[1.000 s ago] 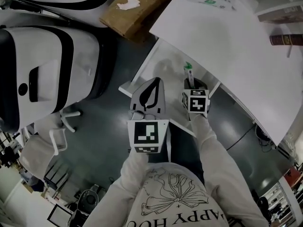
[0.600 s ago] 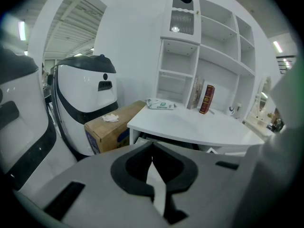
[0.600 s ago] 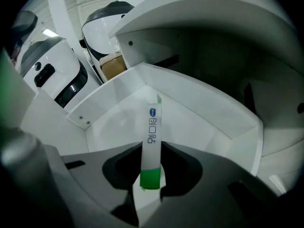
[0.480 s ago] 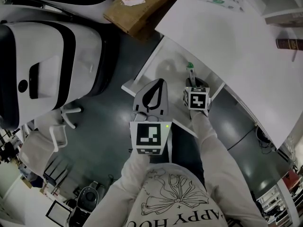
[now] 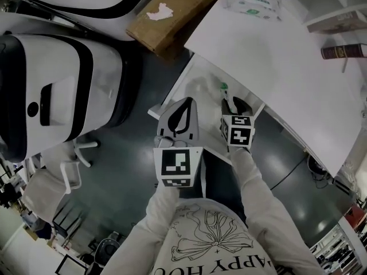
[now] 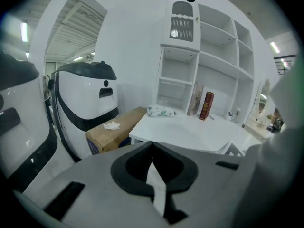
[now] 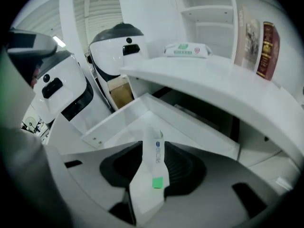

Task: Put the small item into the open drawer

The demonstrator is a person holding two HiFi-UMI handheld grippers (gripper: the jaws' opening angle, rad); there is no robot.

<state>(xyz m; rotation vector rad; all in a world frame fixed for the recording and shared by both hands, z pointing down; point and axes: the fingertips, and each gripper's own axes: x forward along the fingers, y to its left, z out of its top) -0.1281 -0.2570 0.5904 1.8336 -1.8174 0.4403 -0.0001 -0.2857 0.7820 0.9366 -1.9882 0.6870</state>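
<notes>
White desk (image 5: 275,56) up top, its open drawer (image 5: 198,82) pulled out beneath it, and my right gripper (image 5: 233,104) hangs over that drawer with its jaws just opened wide. My left gripper (image 5: 183,103) hovers just beside it near the drawer's front edge, jaws pressed together on nothing. The small item (image 7: 156,156), a slim white stick with a green tag, sits in the gap of the right jaws, pointing down into the drawer, though I can't quite tell if a pad touches it.
</notes>
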